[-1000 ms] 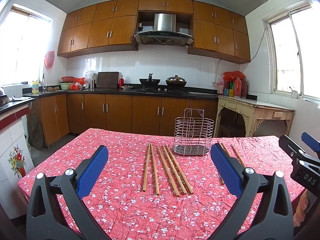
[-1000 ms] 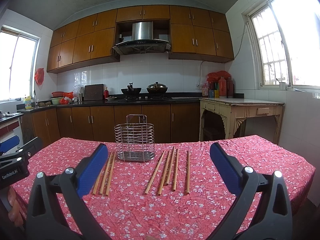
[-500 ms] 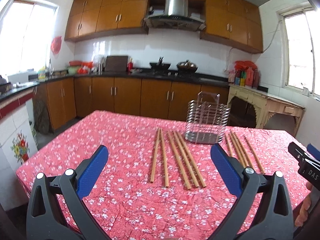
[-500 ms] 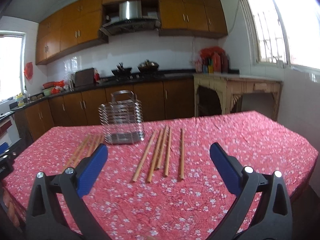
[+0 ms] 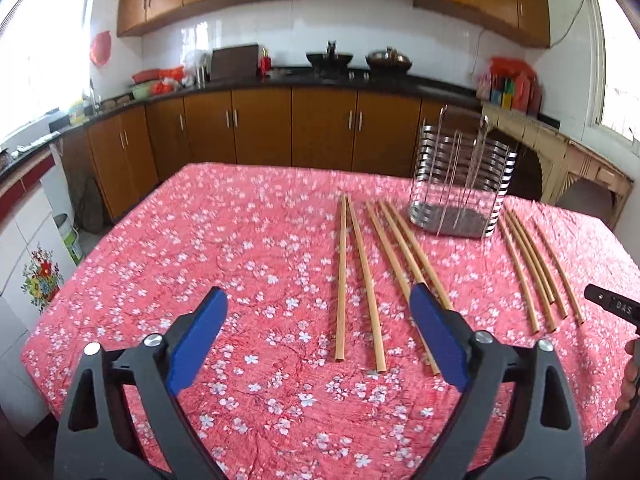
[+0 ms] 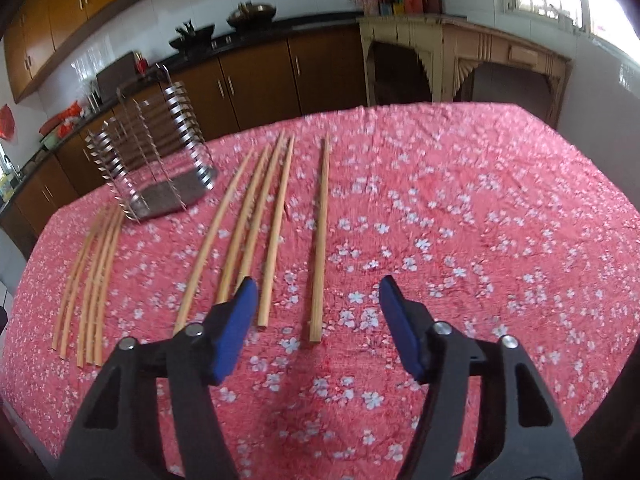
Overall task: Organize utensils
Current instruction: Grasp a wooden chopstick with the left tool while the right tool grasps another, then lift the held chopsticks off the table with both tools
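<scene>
Several wooden chopsticks lie in groups on the red flowered tablecloth, beside an upright wire utensil holder. My left gripper hovers over the near ends of a chopstick pair; its jaws are closing with nothing pressed between the pads. My right gripper hangs tilted down over the near end of a single chopstick. Its jaws are also closing and stand narrower, and the pads touch nothing. The holder stands to the far left in the right wrist view.
Kitchen cabinets and a black counter with pots run behind the table. A pale wooden side table stands at the back right. More chopsticks lie left of the holder and right of it. The right gripper's edge shows at right.
Both grippers have tipped downward and come closer to the chopsticks on the cloth. Both pairs of jaws have narrowed, the right pair more than the left.
</scene>
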Motion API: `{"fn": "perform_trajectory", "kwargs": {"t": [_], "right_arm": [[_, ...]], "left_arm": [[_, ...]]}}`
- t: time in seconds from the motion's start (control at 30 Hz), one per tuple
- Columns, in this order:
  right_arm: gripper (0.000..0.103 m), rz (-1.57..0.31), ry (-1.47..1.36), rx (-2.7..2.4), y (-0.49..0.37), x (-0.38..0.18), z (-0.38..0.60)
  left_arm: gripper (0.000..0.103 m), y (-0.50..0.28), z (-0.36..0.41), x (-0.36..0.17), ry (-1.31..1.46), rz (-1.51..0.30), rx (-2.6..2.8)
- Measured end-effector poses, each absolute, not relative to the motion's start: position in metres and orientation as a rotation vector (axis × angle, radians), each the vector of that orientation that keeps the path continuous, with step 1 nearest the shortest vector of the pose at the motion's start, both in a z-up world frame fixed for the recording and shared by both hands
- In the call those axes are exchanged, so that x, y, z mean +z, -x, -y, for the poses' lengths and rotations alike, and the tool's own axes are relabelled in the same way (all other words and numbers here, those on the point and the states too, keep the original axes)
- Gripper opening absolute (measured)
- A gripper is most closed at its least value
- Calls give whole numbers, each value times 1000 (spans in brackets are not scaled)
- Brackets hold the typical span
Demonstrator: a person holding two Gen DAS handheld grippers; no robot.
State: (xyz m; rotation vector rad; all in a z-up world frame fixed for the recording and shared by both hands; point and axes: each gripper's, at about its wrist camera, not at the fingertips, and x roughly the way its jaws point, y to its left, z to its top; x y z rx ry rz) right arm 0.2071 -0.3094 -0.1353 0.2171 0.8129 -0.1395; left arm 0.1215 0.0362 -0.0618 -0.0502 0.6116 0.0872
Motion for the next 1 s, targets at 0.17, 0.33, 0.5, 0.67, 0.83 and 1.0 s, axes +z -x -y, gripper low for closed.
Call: {"fn": "perform_trajectory", "kwargs": {"t": [0.17,0.33,0.5,0.67,0.83,1.0], "right_arm": [[47,-893,-207,-152,-229,-150,309],[12,-903,-164,-197,-234,-157,307],[8,-898,-224,-229,-241,-157,330],[8,-896,-232,-251,-248,-156,338],[8,-891,-238,-274,-258,-155,349],[8,-887,-253,-315,-271,-155,368]], "left_arm": [[86,-141,-41,-74,62,-696,69],[86,-158,-43,-85,40,-788,61],[61,-174,-40,-100,23,-864,39],[42,-190,-35,-114,-1,-921,27],[10,-206,-31,-113,-49,-938,27],[8,-239,-42,-113,-94,-942,60]]}}
